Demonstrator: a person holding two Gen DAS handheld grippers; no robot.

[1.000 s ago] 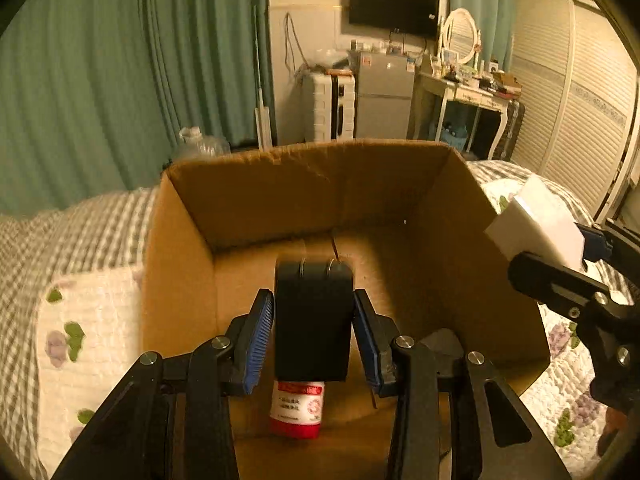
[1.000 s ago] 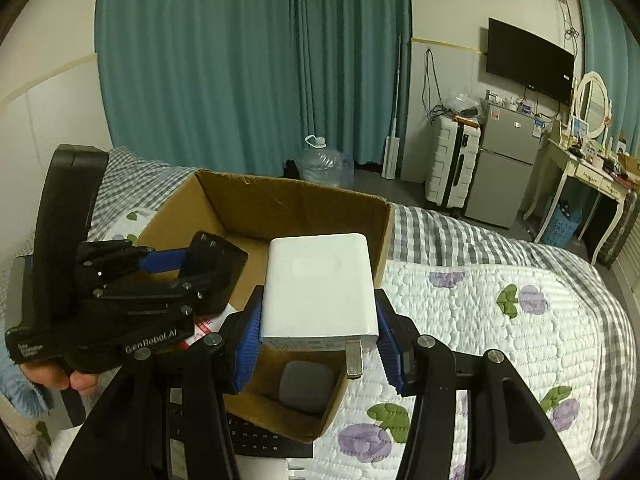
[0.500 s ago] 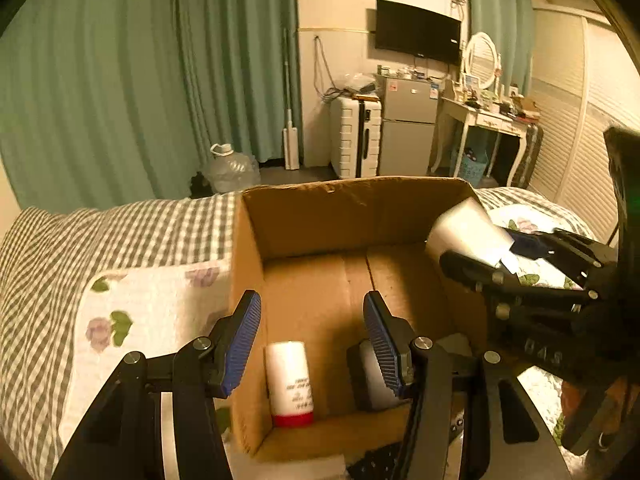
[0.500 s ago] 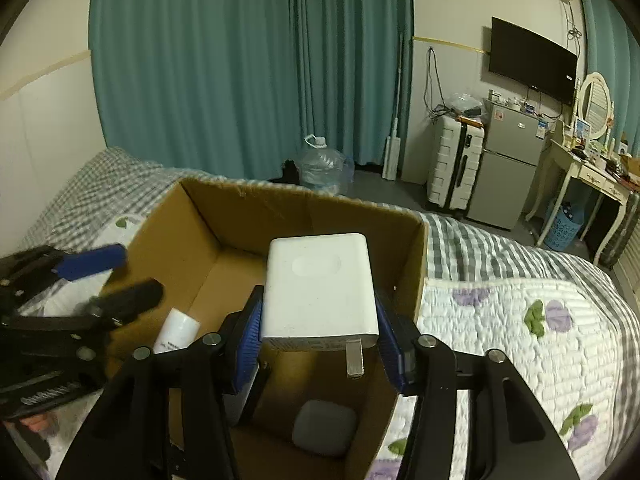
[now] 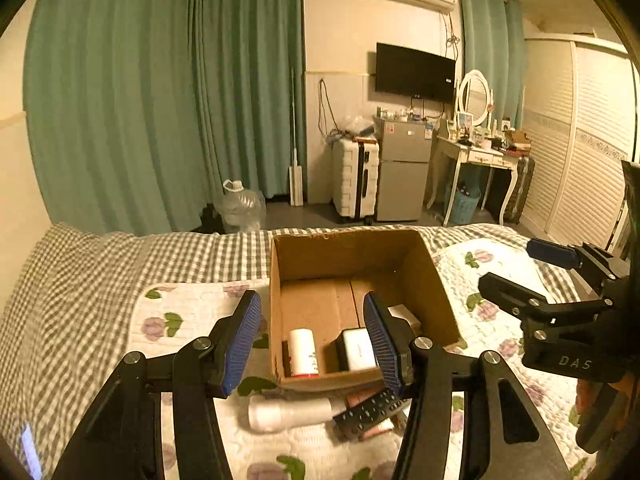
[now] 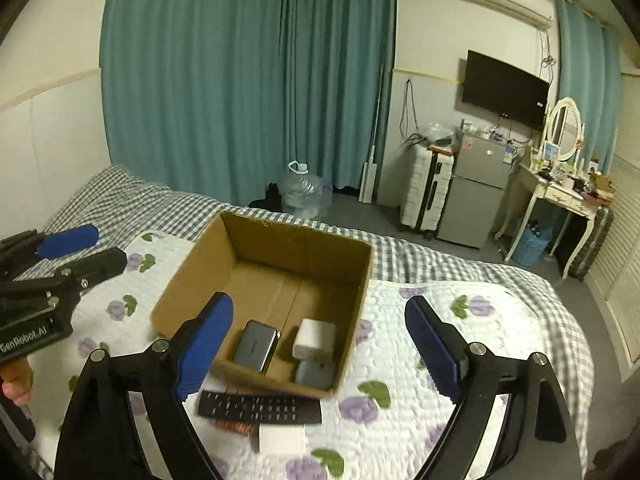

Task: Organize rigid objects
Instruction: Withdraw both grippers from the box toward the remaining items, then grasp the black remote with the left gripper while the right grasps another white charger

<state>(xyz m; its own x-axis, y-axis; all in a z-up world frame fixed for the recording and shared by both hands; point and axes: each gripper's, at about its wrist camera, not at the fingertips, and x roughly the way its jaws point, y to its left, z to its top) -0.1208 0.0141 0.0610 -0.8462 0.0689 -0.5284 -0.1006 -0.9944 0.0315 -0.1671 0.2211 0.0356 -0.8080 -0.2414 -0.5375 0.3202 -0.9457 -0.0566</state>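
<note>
An open cardboard box [image 5: 436,288] [image 6: 362,280] stands on the bed. Inside lie a white and red bottle [image 5: 303,354], a dark power bank [image 5: 357,349] [image 6: 256,344], a white charger [image 6: 315,338] and a grey case [image 6: 316,374]. A black remote [image 6: 260,406] [image 5: 370,410] lies in front of the box, with a white bottle [image 5: 294,412] on its side beside it. My left gripper [image 5: 310,344] is open and empty, raised before the box. My right gripper [image 6: 320,356] is open and empty above the box's near right corner.
A quilt with purple flowers [image 6: 460,340] covers the bed. A small white box [image 6: 282,440] and a reddish packet [image 6: 236,426] lie by the remote. Beyond the bed stand green curtains, a water jug [image 5: 240,210], a suitcase and a fridge.
Both grippers have let go: the power bank from the left, then the white charger from the right, both now in the box. Both grippers have drawn back and up.
</note>
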